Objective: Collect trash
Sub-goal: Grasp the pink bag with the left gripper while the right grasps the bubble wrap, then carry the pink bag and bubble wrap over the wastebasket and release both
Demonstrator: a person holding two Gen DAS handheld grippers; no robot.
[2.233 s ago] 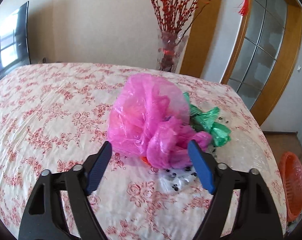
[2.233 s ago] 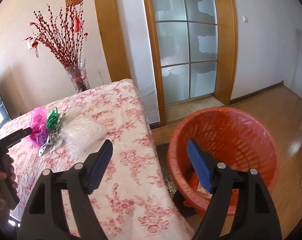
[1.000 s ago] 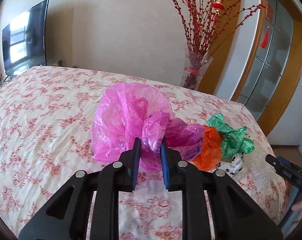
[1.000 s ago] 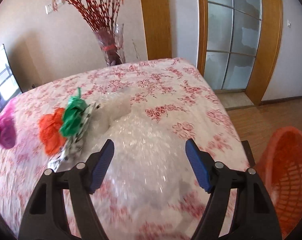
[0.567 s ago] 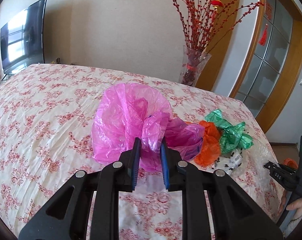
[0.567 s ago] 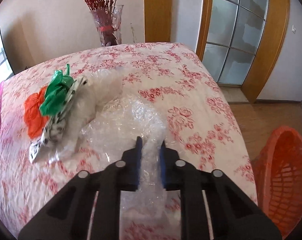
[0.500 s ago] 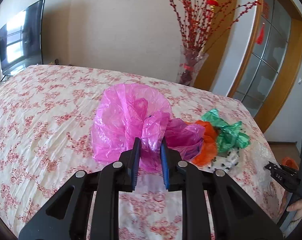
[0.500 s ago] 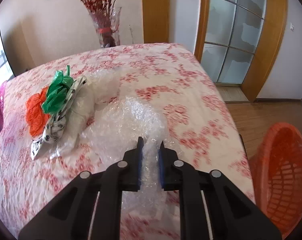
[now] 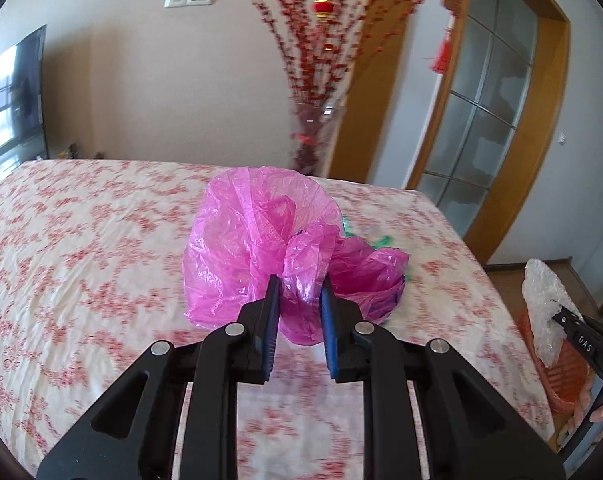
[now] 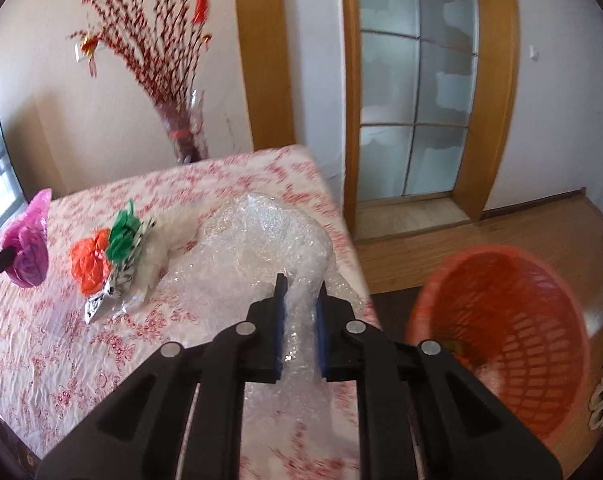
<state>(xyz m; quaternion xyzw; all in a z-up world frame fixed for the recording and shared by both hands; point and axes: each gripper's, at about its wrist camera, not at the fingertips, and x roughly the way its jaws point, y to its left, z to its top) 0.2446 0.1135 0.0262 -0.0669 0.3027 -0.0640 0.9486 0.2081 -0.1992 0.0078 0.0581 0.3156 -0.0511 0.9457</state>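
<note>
My left gripper (image 9: 299,300) is shut on a crumpled pink plastic bag (image 9: 257,248) and holds it above the floral tablecloth (image 9: 81,248). My right gripper (image 10: 300,304) is shut on a clear bubble wrap sheet (image 10: 261,248), lifted at the table's right edge; it also shows in the left wrist view (image 9: 541,300). The pink bag shows at the left of the right wrist view (image 10: 27,240). An orange bag (image 10: 87,266), a green bag (image 10: 123,236) and a spotted white wrapper (image 10: 117,284) lie on the table. An orange basket (image 10: 513,356) stands on the floor to the right.
A glass vase with red branches (image 10: 183,136) stands at the table's far edge by the wall. A glass door with a wooden frame (image 10: 413,112) is behind the basket. A TV screen (image 9: 9,96) hangs at the left.
Both grippers have lifted their loads. The right one has raised the bubble wrap and swung toward the orange basket. The left one has raised the pink bag off the orange and green bags.
</note>
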